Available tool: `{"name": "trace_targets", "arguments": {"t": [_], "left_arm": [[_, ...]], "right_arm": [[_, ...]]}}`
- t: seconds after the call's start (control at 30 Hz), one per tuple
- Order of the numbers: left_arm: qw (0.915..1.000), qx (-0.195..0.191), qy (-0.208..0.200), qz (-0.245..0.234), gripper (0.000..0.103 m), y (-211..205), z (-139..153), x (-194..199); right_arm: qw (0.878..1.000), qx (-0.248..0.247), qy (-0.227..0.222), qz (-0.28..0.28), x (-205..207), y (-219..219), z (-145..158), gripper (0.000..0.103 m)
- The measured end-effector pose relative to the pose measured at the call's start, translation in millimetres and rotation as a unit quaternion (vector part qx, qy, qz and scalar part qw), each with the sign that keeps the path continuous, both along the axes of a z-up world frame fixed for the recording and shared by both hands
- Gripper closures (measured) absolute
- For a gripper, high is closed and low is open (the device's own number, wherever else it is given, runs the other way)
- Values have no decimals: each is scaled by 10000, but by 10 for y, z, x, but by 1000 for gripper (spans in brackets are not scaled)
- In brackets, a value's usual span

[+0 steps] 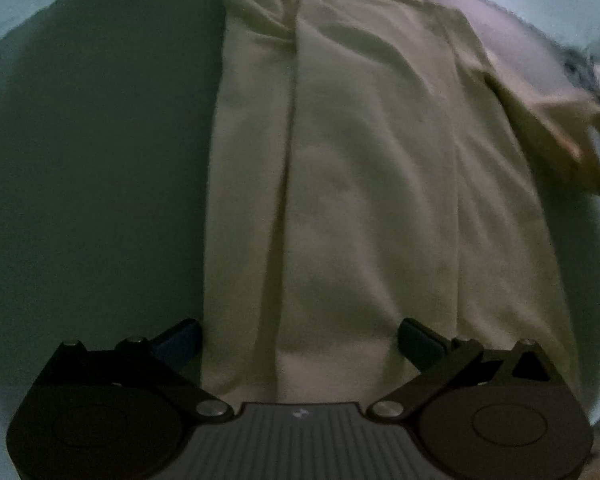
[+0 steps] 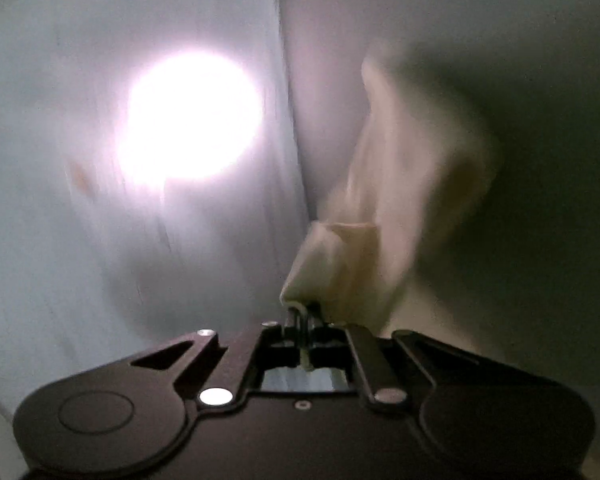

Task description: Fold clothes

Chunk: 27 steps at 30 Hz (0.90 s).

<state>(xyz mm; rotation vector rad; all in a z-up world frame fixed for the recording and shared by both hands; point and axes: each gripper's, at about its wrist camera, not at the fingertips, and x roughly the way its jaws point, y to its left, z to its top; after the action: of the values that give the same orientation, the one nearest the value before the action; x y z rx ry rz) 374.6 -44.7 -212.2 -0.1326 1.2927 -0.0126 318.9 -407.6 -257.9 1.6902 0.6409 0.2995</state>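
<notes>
1. dim room, dark grey bench (image 1: 92,152) under a pale wall; a bright lamp glare (image 2: 190,118) fills the left of the right wrist view.
2. item: cream garment (image 1: 364,168), lying lengthwise on the bench, from near the camera to the far edge.
3. condition: left side already turned in, showing a long straight fold line running near to far; far left corner bunched.
4. right side: sleeve (image 1: 560,128) lifted off the bench at far right, blurred, not yet laid over the body.
5. left hand-held gripper (image 1: 298,340): released, jaws wide apart, poised over the near hem; pads straddle the cloth, and contact cannot be told.
6. right hand-held gripper (image 2: 300,316): clenched on a pinch of the cream cloth (image 2: 340,248), which trails away to the far right in blur.
7. progress, judged: roughly one side fold done; the right side fold is in hand; lengthwise folding and squaring up remain.
8. containers: none visible in either view; no basket, bin or drawer, so no contents to list.
9. other: small pale object at the far right rim of the left view, too blurred to name.
</notes>
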Motion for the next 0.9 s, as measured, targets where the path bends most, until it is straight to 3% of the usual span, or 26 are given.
{"name": "trace_targets", "arguments": {"t": [0.13,0.17,0.27,0.37,0.43,0.5,0.57,0.67,0.7,0.73,0.8,0.9], "left_arm": [[9988,112,-362,306,0,277,150,9],[9981,89,-443,416,0,342,183,-1],[9955,-73,-619,709,0,477,230,-38],[9927,-294,-759,888,0,474,219,-89],[9911,-475,-835,927,0,446,229,-159],[9899,-585,-944,885,0,411,243,-162],[9892,-570,-1088,803,1,364,259,-89],[9884,-500,-1250,702,1,333,298,-59],[9887,-471,-1266,657,2,317,290,-16],[9891,-431,-1272,610,3,305,283,27],[9892,-300,-1360,463,3,247,269,135],[9882,-165,-1508,203,7,160,263,257]], "right_arm": [[9853,145,-75,1700,387,819,-61,98],[9800,106,19,1985,428,944,-83,94],[9705,-346,378,2355,470,1067,-95,66],[9821,-396,341,1811,397,805,-50,49],[9880,-617,245,1396,331,565,30,45],[9879,-1162,171,1017,158,400,166,31],[9766,-2024,133,715,81,217,325,25],[9299,-3647,155,448,-40,114,548,12],[9035,-4260,153,447,-60,129,605,3],[8751,-4809,161,522,-64,170,634,0],[8130,-5778,130,710,-61,279,652,0],[7363,-6693,2,992,-38,483,545,0]]}}
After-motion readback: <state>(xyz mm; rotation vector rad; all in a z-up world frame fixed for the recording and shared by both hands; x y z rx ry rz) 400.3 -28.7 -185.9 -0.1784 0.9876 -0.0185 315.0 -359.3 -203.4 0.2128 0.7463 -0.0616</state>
